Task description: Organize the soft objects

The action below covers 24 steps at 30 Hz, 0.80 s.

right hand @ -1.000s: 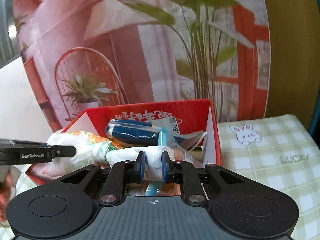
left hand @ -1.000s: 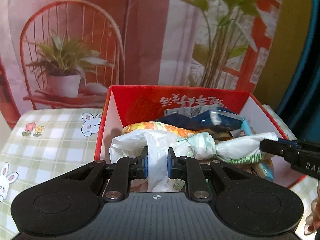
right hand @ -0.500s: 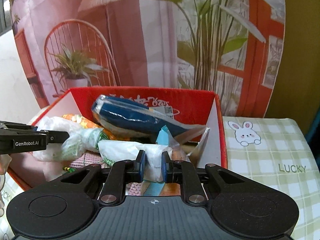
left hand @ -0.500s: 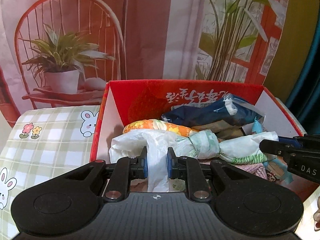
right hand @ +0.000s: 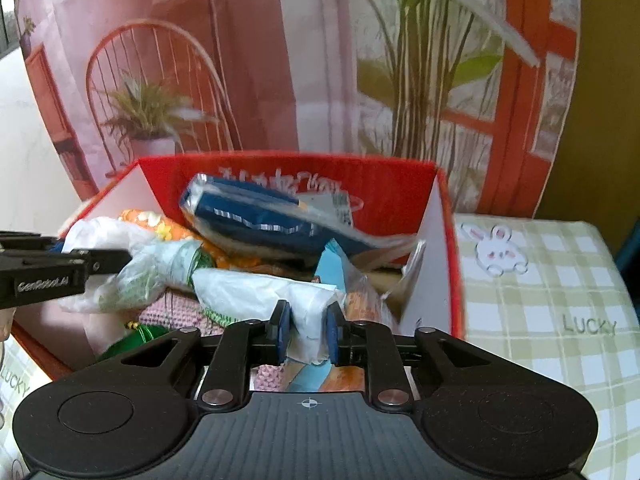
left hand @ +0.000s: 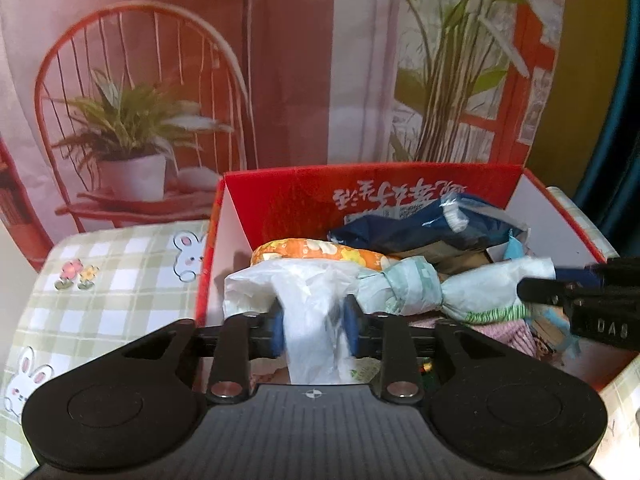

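White plastic bundle (left hand: 308,312) | over red box (left hand: 280,200) | both jaws just opening around it

Printed chair-and-plant backdrop (left hand: 280,80); checked tablecloth (right hand: 560,300).

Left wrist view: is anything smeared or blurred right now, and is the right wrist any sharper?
Left wrist view: the white plastic bag between the jaws is motion-smeared, and the backdrop is soft. Right wrist view: the blue packet and the left gripper look smeared, while the tablecloth stays fairly crisp.

Red box (left hand: 372,188) crammed with soft packets (right hand: 256,216); free room only above its rim
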Tool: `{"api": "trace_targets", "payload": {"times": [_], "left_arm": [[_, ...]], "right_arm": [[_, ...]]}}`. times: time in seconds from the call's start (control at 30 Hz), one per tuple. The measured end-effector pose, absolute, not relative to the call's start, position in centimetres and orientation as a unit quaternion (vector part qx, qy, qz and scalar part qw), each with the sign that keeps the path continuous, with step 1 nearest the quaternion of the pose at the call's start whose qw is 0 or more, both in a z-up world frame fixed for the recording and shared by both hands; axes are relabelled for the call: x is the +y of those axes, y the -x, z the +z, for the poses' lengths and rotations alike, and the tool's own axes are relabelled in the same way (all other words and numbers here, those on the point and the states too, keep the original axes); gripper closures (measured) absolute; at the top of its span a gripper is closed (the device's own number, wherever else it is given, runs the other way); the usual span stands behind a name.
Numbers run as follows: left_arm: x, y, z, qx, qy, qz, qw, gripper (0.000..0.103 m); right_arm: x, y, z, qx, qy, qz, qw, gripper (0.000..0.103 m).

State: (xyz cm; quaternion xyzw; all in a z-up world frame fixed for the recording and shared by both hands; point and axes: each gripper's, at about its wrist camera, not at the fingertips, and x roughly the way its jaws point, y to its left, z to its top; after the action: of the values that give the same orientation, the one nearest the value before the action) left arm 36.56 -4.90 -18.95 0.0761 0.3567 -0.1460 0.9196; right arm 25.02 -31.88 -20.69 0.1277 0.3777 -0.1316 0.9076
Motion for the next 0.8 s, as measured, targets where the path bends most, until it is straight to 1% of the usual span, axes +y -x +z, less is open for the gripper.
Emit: {"api": "trace_targets", "payload": {"times": [0.03,0.07,0.1,0.13,0.17,0.2,0.23,0.3,0.37,0.4,0.43,0.47,0.5,0.67,0.8], "left_arm": [[-4.8,-36.2,-18.6,0.354,-0.081,-0.145,0.921,0.046],[-4.7,-35.8,-18.3,0.351,-0.083,-0.142,0.922,0.039],[-4.6,-35.2,-17.9,0.344,-0.083,-0.139,0.925,0.029],[-4.4,-34.5,-17.4,0.333,-0.082,-0.138,0.929,0.02],[-4.3,-33.8,-16.8,0.325,-0.081,-0.136,0.932,0.015],[-4.3,-33.3,-16.3,0.317,-0.082,-0.133,0.936,0.006],[-4.3,-32.6,-15.7,0.308,-0.084,-0.128,0.939,0.003],[-4.3,-31.4,-14.5,0.294,-0.085,-0.126,0.944,0.001],[-4.4,-30.2,-13.4,0.284,-0.086,-0.123,0.947,0.0],[-4.4,-29.6,-12.9,0.279,-0.088,-0.122,0.948,0.0],[-4.4,-29.0,-12.4,0.274,-0.093,-0.117,0.95,0.0],[-4.5,-28.3,-11.9,0.266,-0.1,-0.108,0.953,0.0],[-4.6,-27.5,-11.3,0.255,-0.108,-0.096,0.956,0.0],[-3.8,-24.0,-8.3,0.229,-0.084,-0.086,0.966,0.0],[-3.8,-21.1,-6.1,0.199,-0.091,-0.076,0.973,0.0]], "right_arm": [[-31.9,-24.7,-20.4,0.371,-0.128,-0.136,0.91,0.075],[-31.9,-24.4,-20.1,0.365,-0.129,-0.136,0.912,0.073],[-31.9,-24.1,-19.8,0.358,-0.13,-0.136,0.914,0.071],[-31.8,-23.8,-19.3,0.352,-0.128,-0.136,0.917,0.066],[-31.7,-23.5,-19.0,0.347,-0.127,-0.137,0.919,0.061],[-31.6,-23.1,-18.5,0.343,-0.126,-0.142,0.92,0.048],[-31.6,-22.8,-18.1,0.338,-0.126,-0.148,0.921,0.039],[-31.4,-22.1,-17.1,0.325,-0.122,-0.147,0.926,0.036],[-31.1,-21.5,-16.1,0.319,-0.116,-0.148,0.929,0.024],[-30.9,-21.1,-15.4,0.312,-0.113,-0.152,0.931,0.014],[-30.6,-20.6,-14.8,0.304,-0.112,-0.152,0.934,0.006],[-30.4,-20.1,-14.2,0.297,-0.111,-0.15,0.936,0.003],[-30.1,-19.6,-13.4,0.291,-0.11,-0.148,0.939,0.0],[-29.1,-17.4,-10.6,0.276,-0.116,-0.15,0.942,0.0],[-27.9,-15.2,-8.4,0.254,-0.105,-0.166,0.947,0.0]]}}
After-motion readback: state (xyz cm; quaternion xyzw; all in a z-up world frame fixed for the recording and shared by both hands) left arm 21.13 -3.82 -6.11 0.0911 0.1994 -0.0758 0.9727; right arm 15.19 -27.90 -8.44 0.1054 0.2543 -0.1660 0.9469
